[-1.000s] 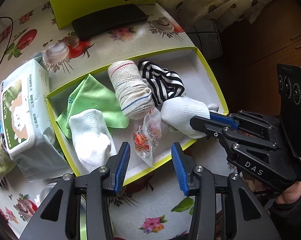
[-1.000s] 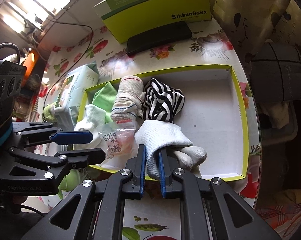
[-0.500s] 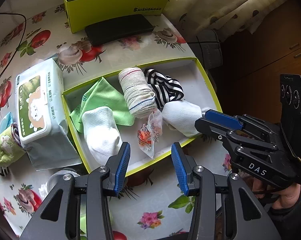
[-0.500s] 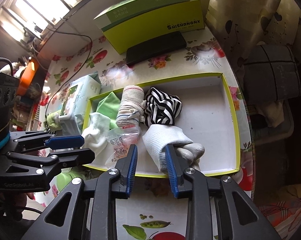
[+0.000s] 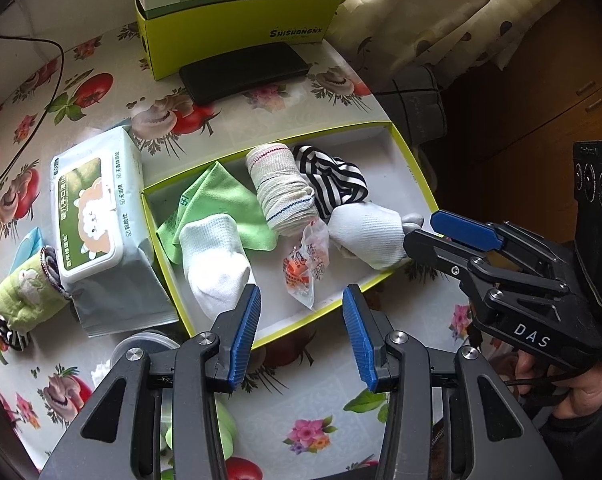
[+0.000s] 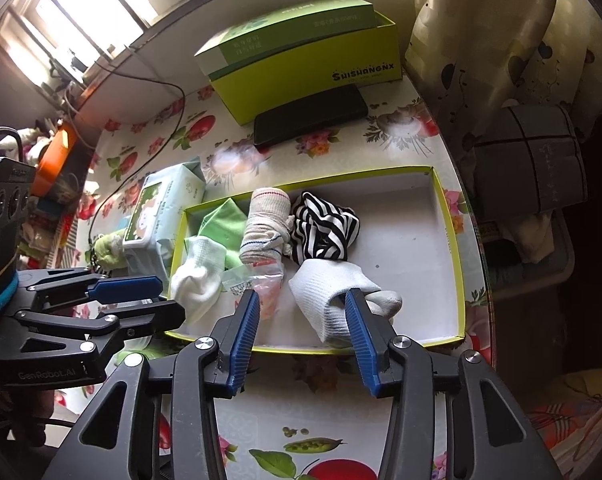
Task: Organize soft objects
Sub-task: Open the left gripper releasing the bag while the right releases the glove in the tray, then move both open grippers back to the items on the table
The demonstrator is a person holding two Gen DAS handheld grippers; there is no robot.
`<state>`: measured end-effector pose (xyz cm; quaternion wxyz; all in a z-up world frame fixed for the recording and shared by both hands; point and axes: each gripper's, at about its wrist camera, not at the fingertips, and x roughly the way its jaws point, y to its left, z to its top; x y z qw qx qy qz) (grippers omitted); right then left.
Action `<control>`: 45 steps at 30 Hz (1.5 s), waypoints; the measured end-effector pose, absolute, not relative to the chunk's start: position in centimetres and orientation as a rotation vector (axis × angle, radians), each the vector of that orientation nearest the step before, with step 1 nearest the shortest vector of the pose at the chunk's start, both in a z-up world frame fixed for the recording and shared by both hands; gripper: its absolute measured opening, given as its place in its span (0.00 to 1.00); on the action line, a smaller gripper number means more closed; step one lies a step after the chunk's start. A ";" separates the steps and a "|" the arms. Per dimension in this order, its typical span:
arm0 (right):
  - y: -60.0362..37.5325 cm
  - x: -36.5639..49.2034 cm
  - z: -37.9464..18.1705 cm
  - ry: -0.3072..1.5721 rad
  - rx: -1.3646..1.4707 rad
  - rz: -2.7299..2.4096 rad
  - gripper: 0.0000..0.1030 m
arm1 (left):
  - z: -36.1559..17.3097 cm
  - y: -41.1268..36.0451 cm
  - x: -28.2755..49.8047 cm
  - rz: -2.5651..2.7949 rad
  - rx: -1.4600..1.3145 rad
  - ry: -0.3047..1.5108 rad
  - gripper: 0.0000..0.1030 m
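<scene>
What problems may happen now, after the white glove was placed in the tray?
The right gripper has just been opening, yet one finger is close beside the white glove; lifting away might snag it. The glove lies against the tray's near rim, so it may slip out. The plastic packet might be dragged too.

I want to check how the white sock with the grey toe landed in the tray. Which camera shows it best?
The left wrist view: the white sock with the grey toe lies whole and unblocked by the tray's near edge. In the right wrist view the right gripper's open fingers cover part of it.
</scene>
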<state>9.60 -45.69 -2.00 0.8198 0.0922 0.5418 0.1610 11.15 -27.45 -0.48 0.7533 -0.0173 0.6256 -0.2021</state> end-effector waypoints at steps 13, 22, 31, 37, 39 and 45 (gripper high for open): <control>-45.9 7.8 -1.1 1.166 0.250 0.237 0.44 | 0.8 -26.8 10.5 -0.517 -0.036 1.321 0.43; -46.6 9.6 -4.3 1.217 0.284 0.229 0.31 | 0.6 -24.5 9.9 -0.467 -0.078 1.317 0.43; -45.6 12.1 -7.2 1.273 0.253 0.291 0.16 | 0.9 -22.1 9.7 -0.384 -0.123 1.309 0.43; -45.8 12.5 -7.2 1.276 0.216 0.276 0.16 | 0.7 -21.2 9.4 -0.357 -0.144 1.320 0.43; -45.7 12.3 -6.9 1.272 0.217 0.282 0.19 | 0.8 -21.1 9.3 -0.353 -0.148 1.321 0.43; -44.9 12.0 -7.7 1.290 0.162 0.295 0.31 | 0.8 -21.0 9.4 -0.349 -0.154 1.324 0.43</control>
